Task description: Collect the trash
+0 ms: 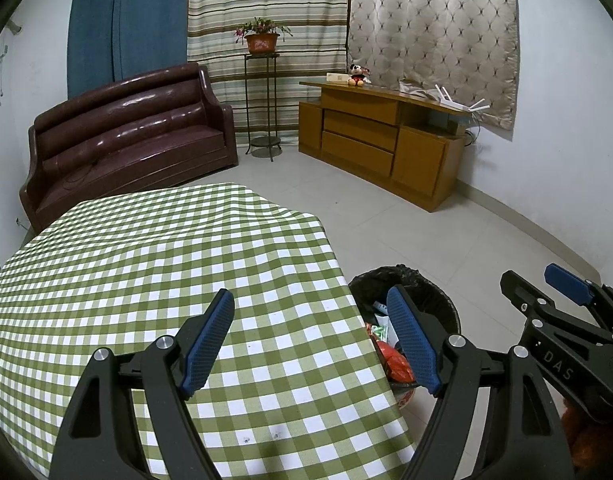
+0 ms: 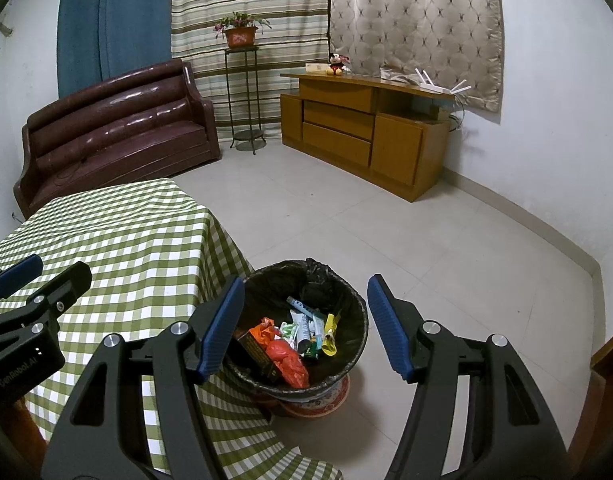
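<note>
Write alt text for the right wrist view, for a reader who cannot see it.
An open, empty right gripper hangs above a black-lined bin holding wrappers and tubes, on a tiled floor beside a green checked tablecloth. The left gripper is at the left edge; behind are a sofa and wooden cabinet.

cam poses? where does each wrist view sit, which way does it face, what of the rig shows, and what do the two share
Left wrist: on the left gripper, angled down over the green-checked tablecloth table; own open blue-padded fingers show, with the right gripper at the frame's right.
Right wrist: on the right gripper, angled down at the black-lined trash bin holding wrappers; own open fingers show, left gripper at the frame's left.
Shared: table, bin, brown leather sofa, wooden cabinet.
</note>
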Available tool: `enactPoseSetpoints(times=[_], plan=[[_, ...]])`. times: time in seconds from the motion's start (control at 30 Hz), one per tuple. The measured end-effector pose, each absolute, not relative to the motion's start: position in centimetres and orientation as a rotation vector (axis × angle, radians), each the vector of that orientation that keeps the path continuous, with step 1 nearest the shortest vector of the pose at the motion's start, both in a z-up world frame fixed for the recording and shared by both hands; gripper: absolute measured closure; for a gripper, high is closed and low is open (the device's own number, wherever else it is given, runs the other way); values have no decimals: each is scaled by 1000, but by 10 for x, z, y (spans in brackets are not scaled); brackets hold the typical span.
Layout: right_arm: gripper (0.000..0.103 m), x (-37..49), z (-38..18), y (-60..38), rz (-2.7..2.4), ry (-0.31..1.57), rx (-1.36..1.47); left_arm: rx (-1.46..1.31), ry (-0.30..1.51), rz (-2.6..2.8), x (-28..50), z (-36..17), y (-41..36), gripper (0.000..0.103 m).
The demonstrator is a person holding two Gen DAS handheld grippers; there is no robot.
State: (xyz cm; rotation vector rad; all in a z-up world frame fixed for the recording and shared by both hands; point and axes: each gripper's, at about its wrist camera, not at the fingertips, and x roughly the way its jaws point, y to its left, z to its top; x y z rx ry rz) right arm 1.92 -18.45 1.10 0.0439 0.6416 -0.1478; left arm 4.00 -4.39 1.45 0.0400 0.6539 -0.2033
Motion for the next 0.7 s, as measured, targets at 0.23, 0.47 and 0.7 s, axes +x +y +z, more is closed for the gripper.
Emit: enactPoseSetpoints(times=[0.23,0.47,0.7], plan=[[40,19,11,-185,-149,642,43,41,655,-204,40,14,-44,27],[40,19,12,-185,-148,643,44,41,656,-204,40,13,-45,27],[40,19,12,-185,-148,642,44,41,656,-204,40,14,-45,27]])
